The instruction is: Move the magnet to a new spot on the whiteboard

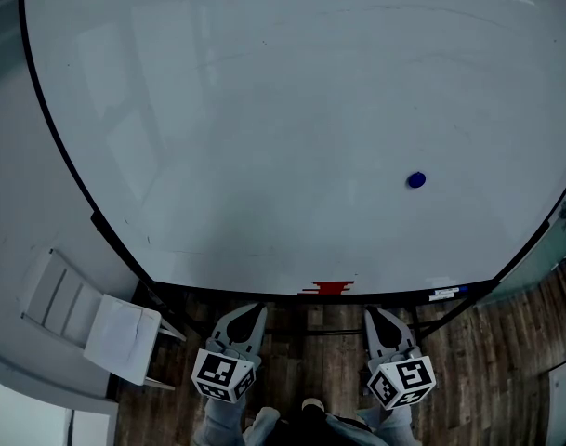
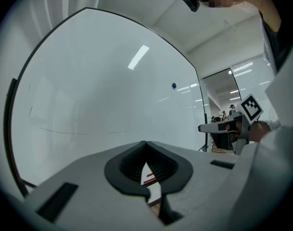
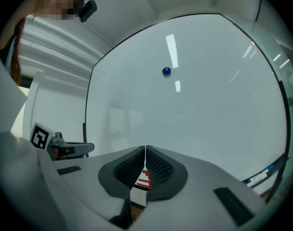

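Grey left tool (image 1: 254, 310) and right tool (image 1: 373, 313), black ribbed pads (image 3: 158, 166), black-and-white marker cubes (image 1: 225, 375), pale sleeves (image 1: 219, 423)

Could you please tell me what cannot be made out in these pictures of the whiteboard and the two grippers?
- Red object at the lower edge of the whiteboard: too small in the head view; in the gripper views the closed fingers cover most of it.
- Magnet: just a small blue dot in every view, no detail.
- The whiteboard's top: cut off by the head view's upper edge.
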The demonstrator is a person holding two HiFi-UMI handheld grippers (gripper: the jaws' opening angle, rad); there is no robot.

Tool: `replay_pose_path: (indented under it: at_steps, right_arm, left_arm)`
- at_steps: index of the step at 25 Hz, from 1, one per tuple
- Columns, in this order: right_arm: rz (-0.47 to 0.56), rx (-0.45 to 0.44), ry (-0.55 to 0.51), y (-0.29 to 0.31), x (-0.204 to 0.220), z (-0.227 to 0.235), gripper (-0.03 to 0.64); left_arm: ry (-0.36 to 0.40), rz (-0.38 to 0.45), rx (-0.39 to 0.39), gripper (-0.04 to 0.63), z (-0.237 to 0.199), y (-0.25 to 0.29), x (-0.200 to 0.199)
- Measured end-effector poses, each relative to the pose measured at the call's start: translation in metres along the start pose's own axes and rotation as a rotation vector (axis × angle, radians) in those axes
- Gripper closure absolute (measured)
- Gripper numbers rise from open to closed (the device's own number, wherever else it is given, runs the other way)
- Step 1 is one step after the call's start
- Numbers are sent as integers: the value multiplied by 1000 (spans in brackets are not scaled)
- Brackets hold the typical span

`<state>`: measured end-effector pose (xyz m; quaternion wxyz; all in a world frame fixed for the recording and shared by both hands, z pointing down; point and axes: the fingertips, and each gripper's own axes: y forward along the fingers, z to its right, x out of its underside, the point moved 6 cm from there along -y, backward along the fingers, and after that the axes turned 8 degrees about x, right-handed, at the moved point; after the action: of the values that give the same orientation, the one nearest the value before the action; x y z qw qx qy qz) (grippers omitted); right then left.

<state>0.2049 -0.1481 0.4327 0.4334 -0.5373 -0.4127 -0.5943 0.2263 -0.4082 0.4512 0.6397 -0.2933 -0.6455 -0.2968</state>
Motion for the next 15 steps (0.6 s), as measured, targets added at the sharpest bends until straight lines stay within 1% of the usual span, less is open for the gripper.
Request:
replay_pose_path:
  at_steps: [6,15]
  right_arm:
    - [-9,-16,7,-4,2,-5,586]
    - [-9,-8,13,-8,2,-4,586]
  left_arm:
    - [3,14,44,586,14,8,-4]
    - [9,6,63,586,17,10,-3]
